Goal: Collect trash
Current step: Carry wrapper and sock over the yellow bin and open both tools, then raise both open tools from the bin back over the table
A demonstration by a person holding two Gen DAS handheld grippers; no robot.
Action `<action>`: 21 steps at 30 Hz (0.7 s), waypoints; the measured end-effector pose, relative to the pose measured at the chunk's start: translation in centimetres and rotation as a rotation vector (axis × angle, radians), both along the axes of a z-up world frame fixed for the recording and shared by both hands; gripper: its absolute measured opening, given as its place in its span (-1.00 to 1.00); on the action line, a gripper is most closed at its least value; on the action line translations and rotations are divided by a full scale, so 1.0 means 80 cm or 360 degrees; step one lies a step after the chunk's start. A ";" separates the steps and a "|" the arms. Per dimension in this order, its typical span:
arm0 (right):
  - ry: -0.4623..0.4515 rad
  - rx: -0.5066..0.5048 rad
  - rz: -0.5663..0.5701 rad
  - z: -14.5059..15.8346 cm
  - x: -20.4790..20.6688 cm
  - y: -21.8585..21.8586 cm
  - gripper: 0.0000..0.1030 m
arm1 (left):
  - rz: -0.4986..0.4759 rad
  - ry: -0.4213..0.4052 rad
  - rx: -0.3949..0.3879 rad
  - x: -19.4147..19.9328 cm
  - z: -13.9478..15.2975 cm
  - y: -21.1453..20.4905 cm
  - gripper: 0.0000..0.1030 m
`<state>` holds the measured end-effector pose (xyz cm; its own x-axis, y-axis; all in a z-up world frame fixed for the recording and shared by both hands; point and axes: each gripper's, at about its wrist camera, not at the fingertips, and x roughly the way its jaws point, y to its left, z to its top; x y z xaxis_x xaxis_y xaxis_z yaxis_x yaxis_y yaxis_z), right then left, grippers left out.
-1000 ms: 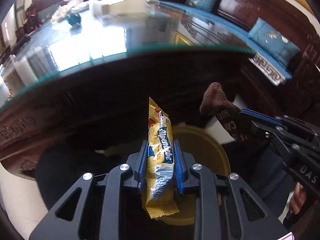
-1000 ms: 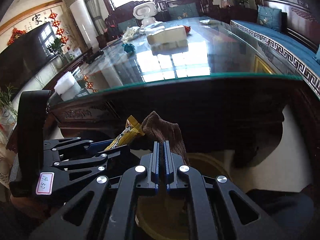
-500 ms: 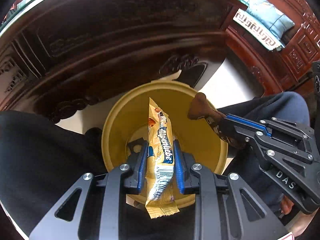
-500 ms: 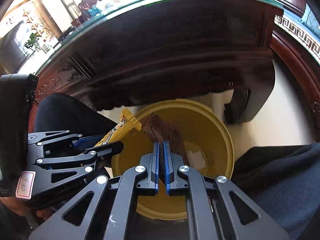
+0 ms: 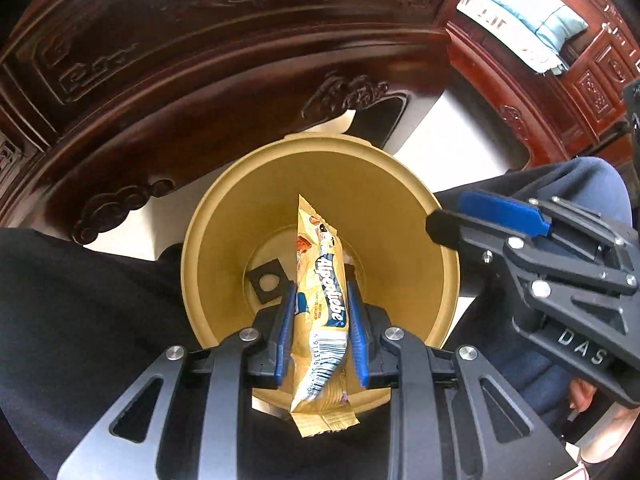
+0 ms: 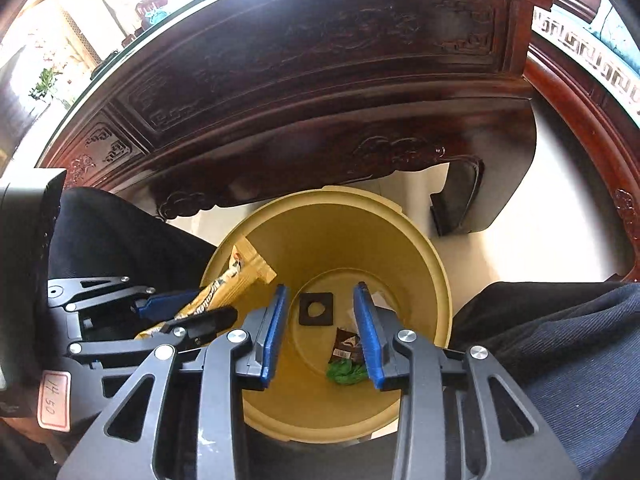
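Note:
Over the yellow bin (image 5: pixel 208 240) my left gripper (image 5: pixel 320 284) is shut on a yellow candy wrapper (image 5: pixel 322 272), which stands upright between the blue pads. My right gripper (image 6: pixel 321 288) hangs over the same bin (image 6: pixel 424 264); its jaws are opening and nothing is between them. A brown wrapper (image 6: pixel 346 346) lies on the bin floor beside a green scrap (image 6: pixel 346 374) and a black square piece (image 6: pixel 316 309). Each gripper shows in the other's view: the right gripper (image 5: pixel 448 214) at the bin's right rim, the left gripper (image 6: pixel 208 304) with the yellow wrapper (image 6: pixel 236 276) at its left rim.
A dark carved wooden table (image 5: pixel 240 60) with a glass top rises just behind the bin. A person's legs in dark trousers (image 6: pixel 560 340) flank the bin on both sides. A red wooden sofa with blue cushions (image 5: pixel 532 20) stands at the right. The floor (image 6: pixel 520 240) is pale.
Both grippers sank from table height to just above the bin. The right gripper's jaws parted and the brown wrapper it held now lies in the bin. The left keeps its grip.

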<state>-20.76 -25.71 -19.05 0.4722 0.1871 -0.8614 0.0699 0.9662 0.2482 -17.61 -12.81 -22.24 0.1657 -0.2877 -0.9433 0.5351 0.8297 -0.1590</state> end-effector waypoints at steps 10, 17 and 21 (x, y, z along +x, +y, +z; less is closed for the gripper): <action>-0.0017 -0.0001 -0.0041 0.007 0.000 -0.017 -0.34 | -0.0071 -0.0010 -0.0062 -0.008 0.011 -0.008 0.16; -0.0052 0.0013 -0.0018 0.016 -0.002 -0.012 -0.34 | -0.0060 -0.0068 -0.0061 -0.009 0.025 -0.007 0.16; -0.0122 0.0011 -0.0001 0.035 -0.001 -0.007 -0.34 | -0.0002 -0.0191 -0.0090 -0.003 0.055 0.003 0.16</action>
